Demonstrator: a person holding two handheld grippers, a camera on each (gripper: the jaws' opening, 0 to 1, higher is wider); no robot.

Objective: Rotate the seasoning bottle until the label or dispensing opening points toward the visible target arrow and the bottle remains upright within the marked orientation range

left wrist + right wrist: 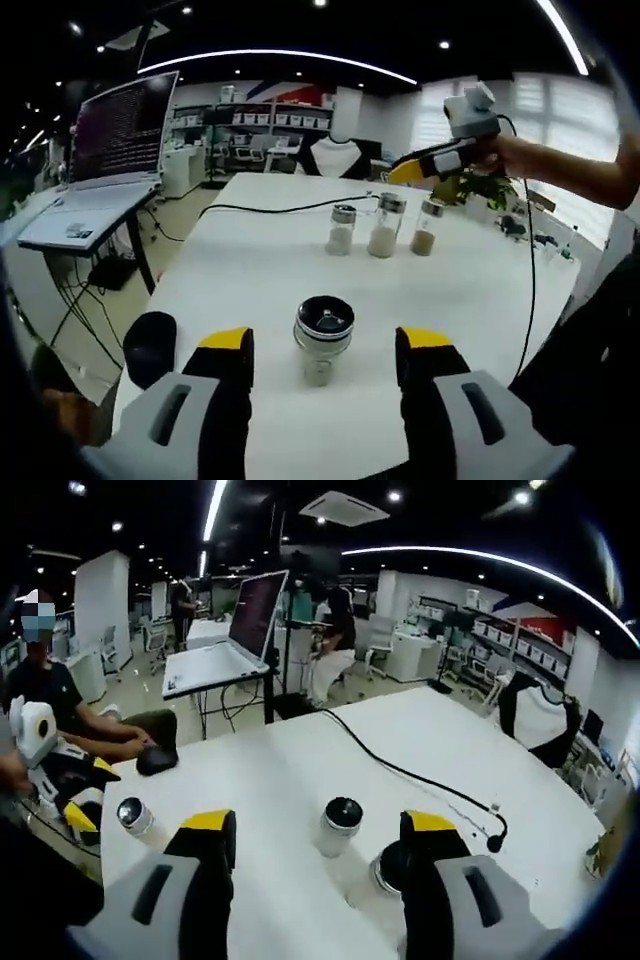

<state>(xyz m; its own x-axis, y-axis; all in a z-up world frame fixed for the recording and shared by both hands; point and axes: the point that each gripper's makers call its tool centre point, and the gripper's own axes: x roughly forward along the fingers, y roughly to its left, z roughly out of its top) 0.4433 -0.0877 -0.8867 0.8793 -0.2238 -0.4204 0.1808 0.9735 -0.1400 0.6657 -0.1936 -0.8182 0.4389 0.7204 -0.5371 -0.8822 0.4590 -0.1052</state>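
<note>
White table (260, 270) | seasoning bottle (323, 338) near front edge, free-standing | left gripper (325, 350) wide | right gripper (320, 840) wide

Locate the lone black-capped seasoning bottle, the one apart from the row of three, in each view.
Left gripper view: lone bottle low centre, upright between the view's own jaws.
Right gripper view: lone bottle far left, low, near the edge of the table.
Shared landmark: the open laptop on a stand beside the table.
</note>
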